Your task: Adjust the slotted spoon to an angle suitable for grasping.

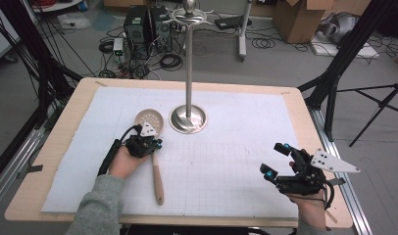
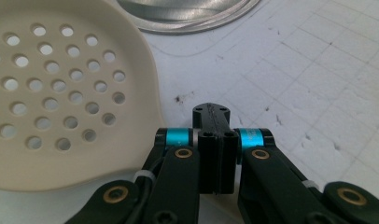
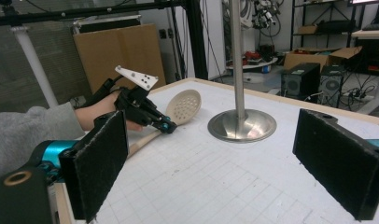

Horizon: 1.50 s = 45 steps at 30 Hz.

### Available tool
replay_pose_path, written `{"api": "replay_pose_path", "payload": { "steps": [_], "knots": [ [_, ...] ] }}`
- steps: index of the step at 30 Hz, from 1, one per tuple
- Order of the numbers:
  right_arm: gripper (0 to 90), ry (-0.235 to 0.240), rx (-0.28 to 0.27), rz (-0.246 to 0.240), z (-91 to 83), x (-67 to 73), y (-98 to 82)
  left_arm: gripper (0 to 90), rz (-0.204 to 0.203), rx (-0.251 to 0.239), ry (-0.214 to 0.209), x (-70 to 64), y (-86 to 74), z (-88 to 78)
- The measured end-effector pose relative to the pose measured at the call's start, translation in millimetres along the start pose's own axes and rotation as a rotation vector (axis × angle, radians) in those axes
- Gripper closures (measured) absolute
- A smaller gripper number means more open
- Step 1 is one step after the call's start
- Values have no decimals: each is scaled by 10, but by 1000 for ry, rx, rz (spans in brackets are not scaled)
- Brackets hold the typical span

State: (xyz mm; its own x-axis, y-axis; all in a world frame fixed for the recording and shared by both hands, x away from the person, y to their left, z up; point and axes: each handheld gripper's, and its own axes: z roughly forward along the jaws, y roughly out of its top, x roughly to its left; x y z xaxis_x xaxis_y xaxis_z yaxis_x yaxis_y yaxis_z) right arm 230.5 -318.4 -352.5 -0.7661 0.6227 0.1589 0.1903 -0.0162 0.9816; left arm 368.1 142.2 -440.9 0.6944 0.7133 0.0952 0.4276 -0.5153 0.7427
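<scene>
A cream slotted spoon lies on the white mat, its round holed head point(image 1: 149, 119) point(image 2: 52, 93) point(image 3: 185, 105) beside the stand and its wooden handle point(image 1: 158, 181) running toward the front edge. My left gripper point(image 1: 155, 142) point(image 2: 212, 114) point(image 3: 168, 127) sits low at the spoon's neck, just right of the head. Its jaws are shut together, and I see nothing between the pads. My right gripper point(image 1: 274, 159) point(image 3: 215, 161) hovers at the right front of the mat, wide open and empty, facing the stand.
A tall metal stand rises from a round steel base point(image 1: 188, 119) point(image 2: 187, 14) point(image 3: 242, 125) at the mat's far middle, close to the spoon's head. The wooden table edge point(image 1: 55, 147) frames the gridded mat point(image 1: 226, 152). Computers, cables and boxes lie on the floor beyond.
</scene>
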Motion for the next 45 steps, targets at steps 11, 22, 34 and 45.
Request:
{"api": "replay_pose_path", "payload": {
  "steps": [11, 22, 34, 45],
  "knots": [
    [96, 29, 14, -9, 83, 39, 10, 897, 9, -6, 14, 43, -200, -206],
    [96, 42, 20, -13, 165, 24, 23, 897, 3, -21, 34, 111, -407, -402],
    [96, 67, 32, -18, 301, 9, 38, 896, -12, -13, 80, 207, -631, -645],
    [96, 78, 41, -30, 400, 8, 56, 896, -82, -59, 86, 312, -874, -841]
  ]
}}
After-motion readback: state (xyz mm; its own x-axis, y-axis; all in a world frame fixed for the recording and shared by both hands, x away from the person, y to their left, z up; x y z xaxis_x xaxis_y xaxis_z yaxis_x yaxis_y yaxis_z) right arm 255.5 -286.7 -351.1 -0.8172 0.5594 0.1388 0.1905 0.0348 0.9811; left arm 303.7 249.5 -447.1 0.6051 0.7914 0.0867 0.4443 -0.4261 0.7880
